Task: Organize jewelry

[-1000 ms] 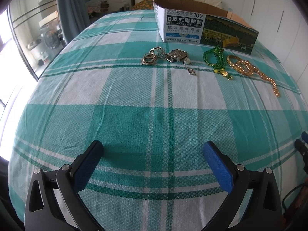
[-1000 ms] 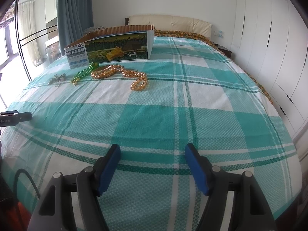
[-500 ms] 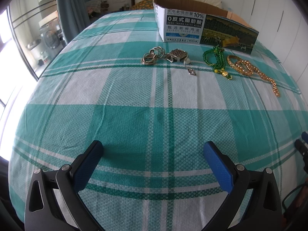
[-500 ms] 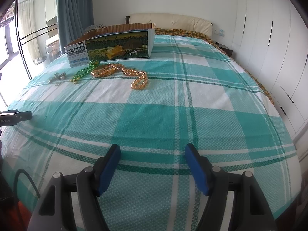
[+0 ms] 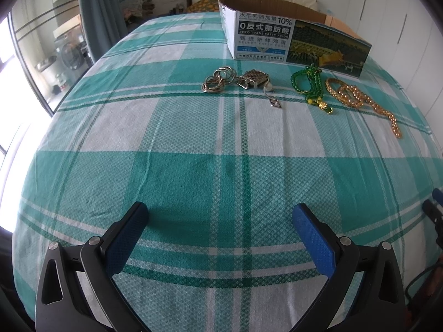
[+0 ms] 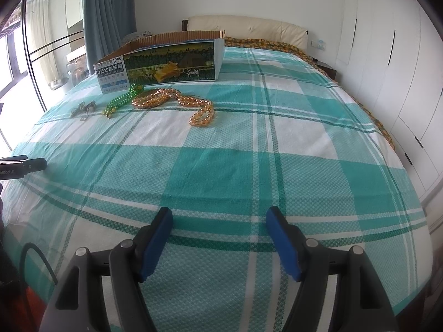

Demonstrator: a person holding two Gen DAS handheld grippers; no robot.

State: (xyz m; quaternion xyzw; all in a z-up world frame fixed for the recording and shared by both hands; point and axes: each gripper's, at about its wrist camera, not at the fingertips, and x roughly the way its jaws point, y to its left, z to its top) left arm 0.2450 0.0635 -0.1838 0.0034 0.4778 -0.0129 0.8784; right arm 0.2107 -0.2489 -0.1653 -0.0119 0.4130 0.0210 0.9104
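Note:
Jewelry lies in a row on the green plaid bedspread (image 5: 193, 138) in front of an open cardboard box (image 5: 290, 38) (image 6: 166, 61). From left to right there are metal rings (image 5: 217, 81), a silver mesh pendant with a chain (image 5: 256, 80), a green bead necklace (image 5: 311, 85) (image 6: 121, 101) and an amber bead necklace (image 5: 357, 98) (image 6: 177, 102). My left gripper (image 5: 220, 215) is open over the near part of the bed, far short of the jewelry, nothing between its blue pads. My right gripper (image 6: 218, 215) is open too, empty, well short of the amber beads.
White wardrobe doors (image 6: 387, 69) run along the bed's right side. A padded headboard (image 6: 249, 27) and a curtain (image 6: 108, 13) stand at the far end, with glass doors (image 5: 36, 55) on the left. The other gripper's tip shows at the left edge (image 6: 19, 166).

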